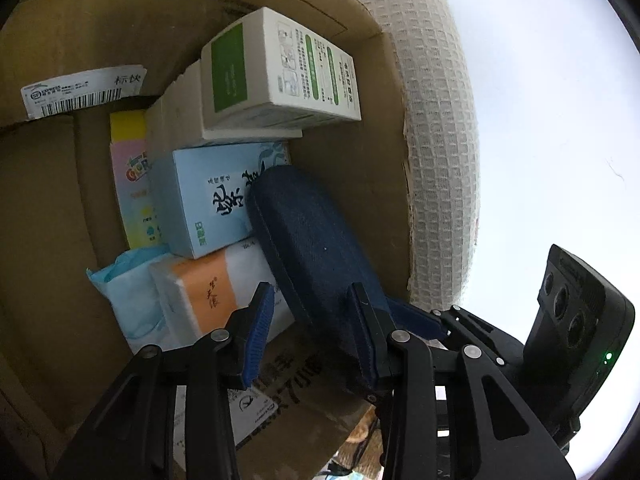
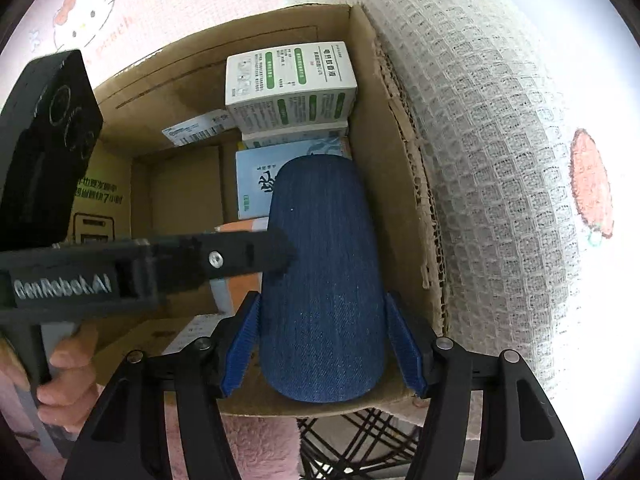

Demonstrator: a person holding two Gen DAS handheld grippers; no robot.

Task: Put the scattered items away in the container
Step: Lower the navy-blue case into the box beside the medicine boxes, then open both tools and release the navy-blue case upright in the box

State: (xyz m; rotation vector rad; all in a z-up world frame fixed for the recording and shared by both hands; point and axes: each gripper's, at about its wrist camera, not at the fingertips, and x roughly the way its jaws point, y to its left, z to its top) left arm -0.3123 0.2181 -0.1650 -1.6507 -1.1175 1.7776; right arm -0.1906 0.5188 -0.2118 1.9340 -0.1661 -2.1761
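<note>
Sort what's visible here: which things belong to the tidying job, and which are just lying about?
Job: cardboard box; blue denim case between the right gripper pads; green-and-white carton, light blue box, orange tissue pack already inside.

Lying about: waffle-weave blanket; pink cartoon-print fabric.

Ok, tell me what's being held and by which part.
Right gripper holds the blue denim case by its near end, pads on both sides; left gripper holds nothing.
</note>
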